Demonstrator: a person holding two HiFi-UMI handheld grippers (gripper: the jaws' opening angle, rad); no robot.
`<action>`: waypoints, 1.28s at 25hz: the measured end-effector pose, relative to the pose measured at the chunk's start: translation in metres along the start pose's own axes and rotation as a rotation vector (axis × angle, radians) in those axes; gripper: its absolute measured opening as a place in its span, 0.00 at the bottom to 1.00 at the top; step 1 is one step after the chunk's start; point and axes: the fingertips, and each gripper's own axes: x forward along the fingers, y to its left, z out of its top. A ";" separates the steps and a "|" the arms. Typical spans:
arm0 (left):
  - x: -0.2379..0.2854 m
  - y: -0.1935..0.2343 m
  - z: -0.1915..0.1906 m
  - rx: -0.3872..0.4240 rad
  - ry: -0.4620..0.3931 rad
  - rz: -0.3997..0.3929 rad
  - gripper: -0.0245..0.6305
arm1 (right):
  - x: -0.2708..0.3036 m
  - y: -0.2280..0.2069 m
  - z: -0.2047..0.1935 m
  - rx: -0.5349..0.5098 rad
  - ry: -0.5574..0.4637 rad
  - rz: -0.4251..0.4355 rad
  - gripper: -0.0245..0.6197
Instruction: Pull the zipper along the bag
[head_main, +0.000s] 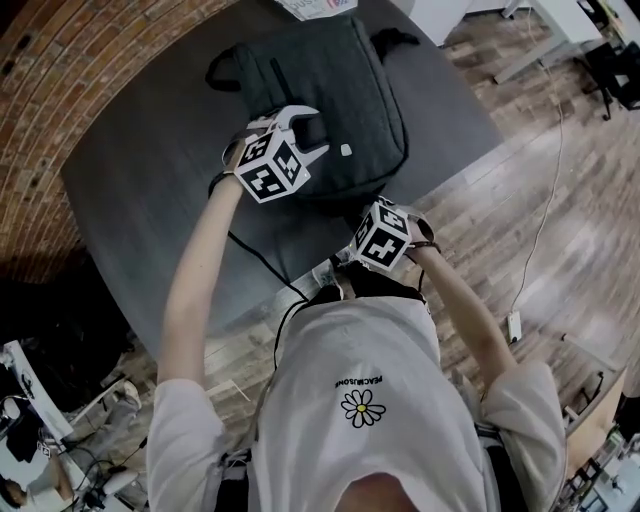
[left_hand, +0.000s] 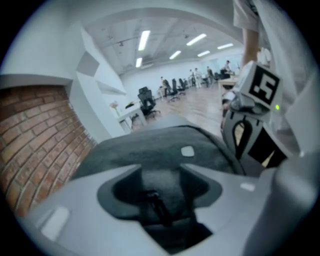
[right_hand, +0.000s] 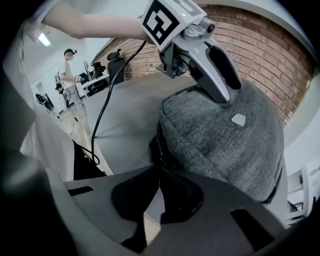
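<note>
Here, the grey fabric bag (head_main: 335, 95), lying at twelve o'clock on the dark worktop (head_main: 140, 160), is best pinned by the wide-open left gripper (left_hand: 160, 170) at its seven o'clock. The right gripper (right_hand: 159, 169), closed at the five o'clock dark zipper seam (right_hand: 156, 142), should be drawn steadily along it.

Bag (head_main: 340, 90): heathered grey woven cloth, slightly rough. Table (head_main: 150, 170): dark grey, matt, smooth. Wall (head_main: 40, 100): rough red brick, matt. Floor (head_main: 560, 200): wood planks with a faint sheen.
</note>
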 end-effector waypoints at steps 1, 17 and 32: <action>-0.004 0.000 0.000 0.034 -0.002 0.012 0.39 | 0.000 0.000 0.000 0.002 -0.002 0.003 0.05; -0.046 -0.039 -0.117 0.454 0.331 -0.018 0.53 | 0.001 0.000 0.001 0.035 -0.033 0.055 0.05; -0.034 -0.067 -0.092 0.559 0.260 -0.038 0.12 | -0.016 -0.030 -0.022 0.205 0.087 -0.251 0.05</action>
